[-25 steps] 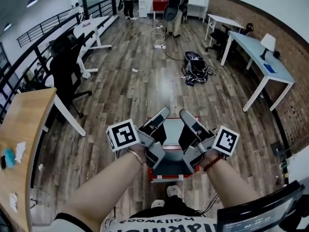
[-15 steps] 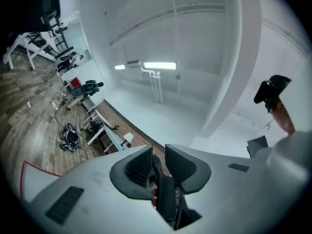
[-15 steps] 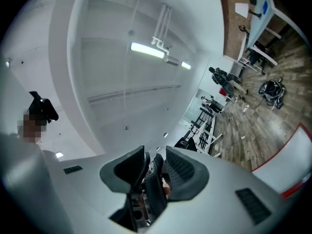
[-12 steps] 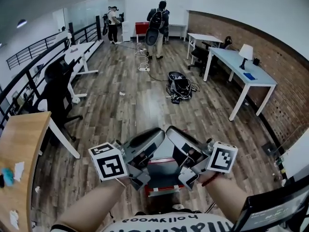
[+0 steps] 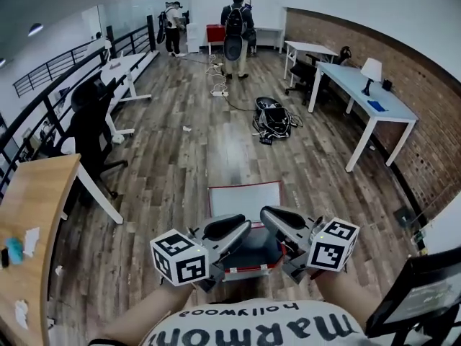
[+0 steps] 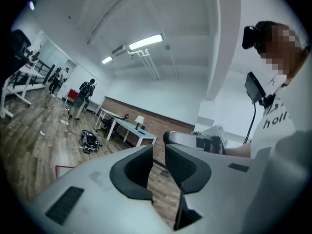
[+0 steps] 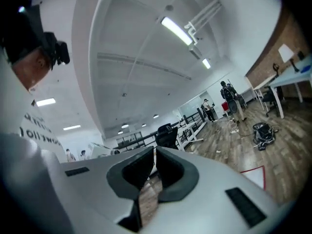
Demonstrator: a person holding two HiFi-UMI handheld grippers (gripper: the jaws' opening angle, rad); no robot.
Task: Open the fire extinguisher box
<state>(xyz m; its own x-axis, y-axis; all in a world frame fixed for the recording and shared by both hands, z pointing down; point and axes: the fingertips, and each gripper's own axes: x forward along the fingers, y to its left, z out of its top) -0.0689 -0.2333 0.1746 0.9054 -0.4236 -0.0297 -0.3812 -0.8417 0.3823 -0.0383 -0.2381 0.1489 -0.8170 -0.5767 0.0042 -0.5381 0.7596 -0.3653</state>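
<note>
**Item 1: fire extinguisher box.** It is sitting on the floor, at the near side directly in front of the person, with its red rim and grey inside showing.

**Item 2: lid.** It is lying swung away from the person, white inner face showing. Whether it is resting flat on the floor or only leaning back cannot be told.

**Item 3: left hand-held gripper.** It is hovering over the box's left rim. Its jaws are standing slightly apart and holding nothing.

**Item 4: right hand-held gripper.** It is hovering over the box's right rim. Its jaws have just been closing and are now sitting together, with nothing between them.

**Hazards, as judged:**
- **Lid dropping shut.** If the lid is only leaning, a nudge to the box may be enough to bring it back down, since neither tool is gripping it.
- **Box being knocked.** Both tools are hanging close above the rim, so a careless drop or sideways swing could be knocking the box and sliding it along the boards.
- **Rim being snagged.** The left jaws, being ajar, could be catching the red edge while pulling away.
</note>
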